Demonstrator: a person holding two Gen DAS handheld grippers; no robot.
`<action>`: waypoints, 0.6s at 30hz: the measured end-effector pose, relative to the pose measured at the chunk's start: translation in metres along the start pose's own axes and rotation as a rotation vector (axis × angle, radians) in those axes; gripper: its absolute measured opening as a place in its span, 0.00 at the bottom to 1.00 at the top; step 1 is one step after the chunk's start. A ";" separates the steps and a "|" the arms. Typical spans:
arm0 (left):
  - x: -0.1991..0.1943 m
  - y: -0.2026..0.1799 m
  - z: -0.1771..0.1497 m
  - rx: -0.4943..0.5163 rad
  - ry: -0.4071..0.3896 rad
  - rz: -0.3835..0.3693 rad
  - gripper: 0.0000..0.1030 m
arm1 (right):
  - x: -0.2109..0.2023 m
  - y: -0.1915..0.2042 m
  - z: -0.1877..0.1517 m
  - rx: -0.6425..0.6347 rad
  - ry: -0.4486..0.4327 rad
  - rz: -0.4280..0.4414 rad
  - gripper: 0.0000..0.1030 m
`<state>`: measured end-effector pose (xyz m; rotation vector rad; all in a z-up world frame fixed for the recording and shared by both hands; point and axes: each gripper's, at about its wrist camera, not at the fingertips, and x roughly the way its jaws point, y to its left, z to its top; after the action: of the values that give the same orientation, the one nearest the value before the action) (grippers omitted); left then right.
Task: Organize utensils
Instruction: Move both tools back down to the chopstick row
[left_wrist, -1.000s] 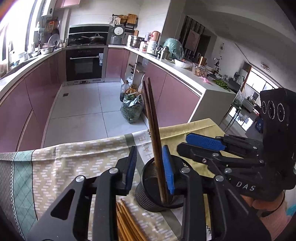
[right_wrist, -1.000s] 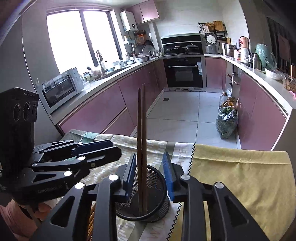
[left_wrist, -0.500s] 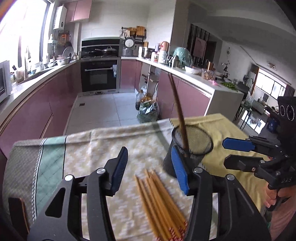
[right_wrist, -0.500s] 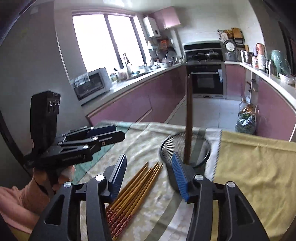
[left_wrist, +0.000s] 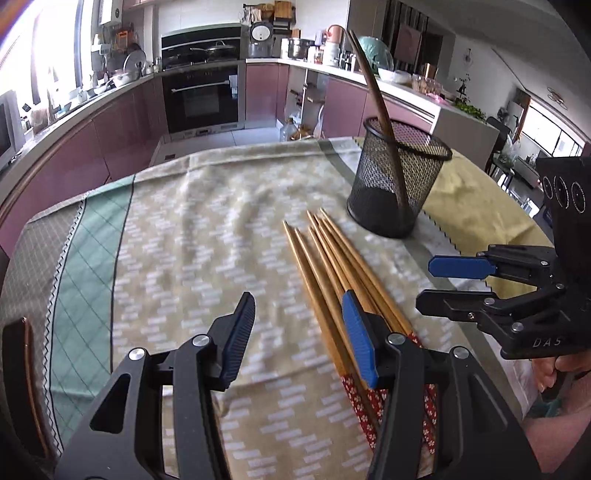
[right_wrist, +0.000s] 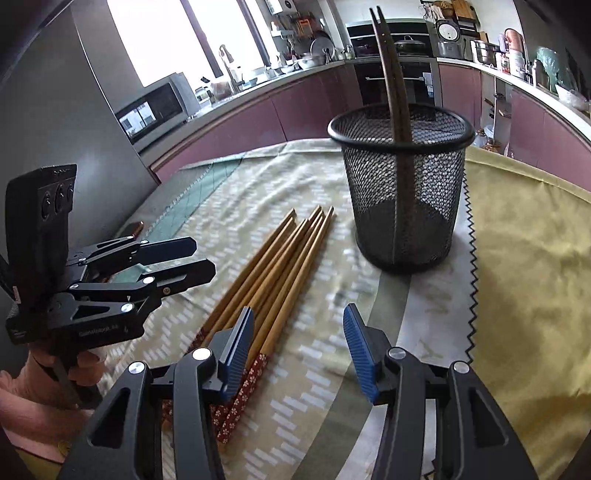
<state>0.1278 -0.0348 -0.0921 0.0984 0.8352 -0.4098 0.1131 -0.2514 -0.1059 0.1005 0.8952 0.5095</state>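
A black mesh cup (left_wrist: 397, 181) (right_wrist: 402, 184) stands upright on the cloth and holds two dark brown chopsticks (left_wrist: 380, 110) (right_wrist: 397, 92) that lean on its rim. Several light wooden chopsticks with red patterned ends (left_wrist: 332, 266) (right_wrist: 273, 266) lie side by side on the cloth, in front of the cup. My left gripper (left_wrist: 299, 338) (right_wrist: 192, 258) is open and empty, low over the left side of the bundle. My right gripper (right_wrist: 299, 347) (left_wrist: 443, 282) is open and empty, just right of the bundle's red ends.
The table wears a patterned beige cloth with a green band (left_wrist: 88, 251) on the left and a yellow cloth (right_wrist: 524, 258) on the right. Behind the table's far edge lie the kitchen floor, purple cabinets and an oven (left_wrist: 201, 99).
Both grippers have pulled back and away from the mesh cup, where they were a second ago. The two dark chopsticks stay in the cup. The light chopsticks on the cloth have come into view.
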 end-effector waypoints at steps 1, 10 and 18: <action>0.002 -0.001 -0.001 0.004 0.007 0.002 0.47 | 0.002 0.002 -0.002 -0.005 0.007 -0.009 0.47; 0.017 -0.005 -0.012 0.005 0.056 0.002 0.47 | 0.012 0.007 -0.007 -0.014 0.027 -0.059 0.45; 0.019 -0.005 -0.016 -0.002 0.075 0.013 0.48 | 0.016 0.012 -0.006 -0.046 0.033 -0.110 0.41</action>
<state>0.1264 -0.0415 -0.1167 0.1181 0.9080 -0.3951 0.1120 -0.2340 -0.1179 0.0010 0.9158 0.4304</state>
